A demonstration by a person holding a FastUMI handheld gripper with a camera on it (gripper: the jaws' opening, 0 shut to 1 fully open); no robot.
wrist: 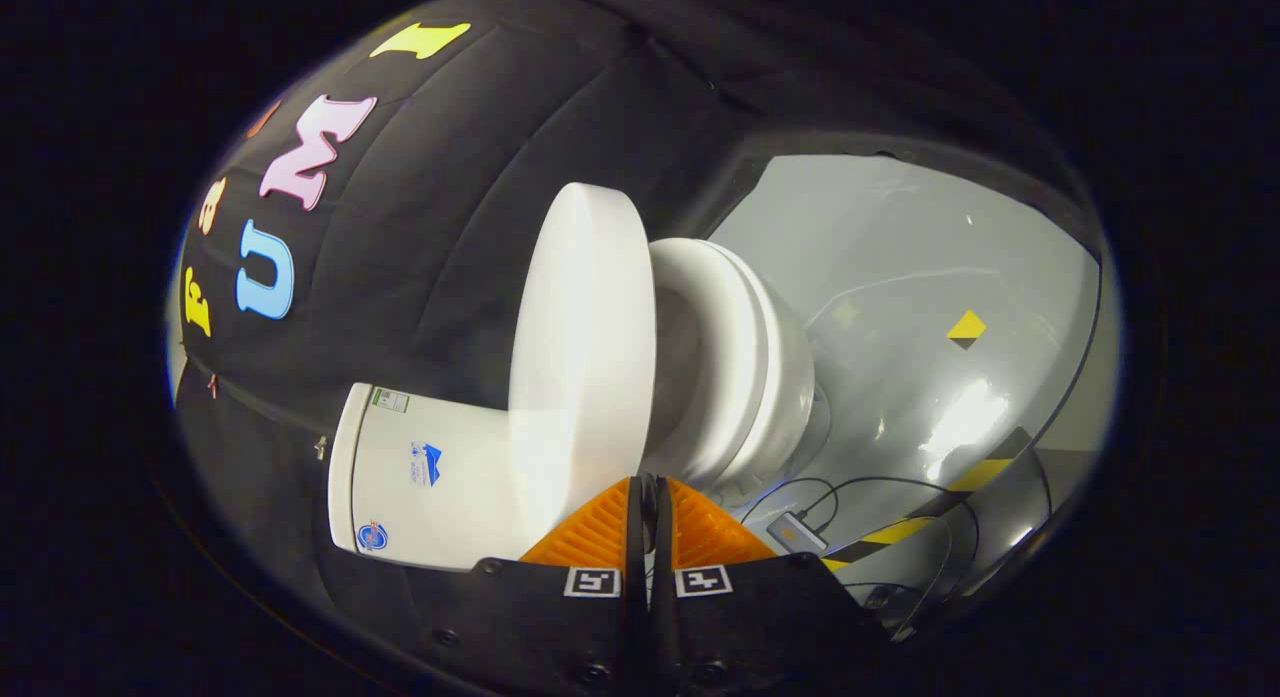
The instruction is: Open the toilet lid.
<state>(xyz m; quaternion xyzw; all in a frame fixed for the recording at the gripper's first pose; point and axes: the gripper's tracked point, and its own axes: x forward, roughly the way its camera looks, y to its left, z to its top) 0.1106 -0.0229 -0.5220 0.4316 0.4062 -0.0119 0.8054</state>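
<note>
Standing on the grey floor (pixel 900 237) against the booth wall, the white toilet (pixel 430 477) has its lid (pixel 580 357) lifted away from the seat (pixel 730 357), leaning toward the tank. The lid's rim sits just ahead of the gripper (pixel 648 497), whose orange fingers (pixel 595 532) are pressed together with nothing between them. Cables and a small grey box (pixel 797 532) lie on the floor beside the bowl.

We see the white lid (pixel 583 362) raised off the seat (pixel 722 362), swung well back toward the tank (pixel 425 482), its smooth outer face turned our way. Its lower edge sits just ahead of our fingertips; whether they touch it we cannot tell. The seat lies down on the bowl (pixel 785 392), beyond the claw.
</note>
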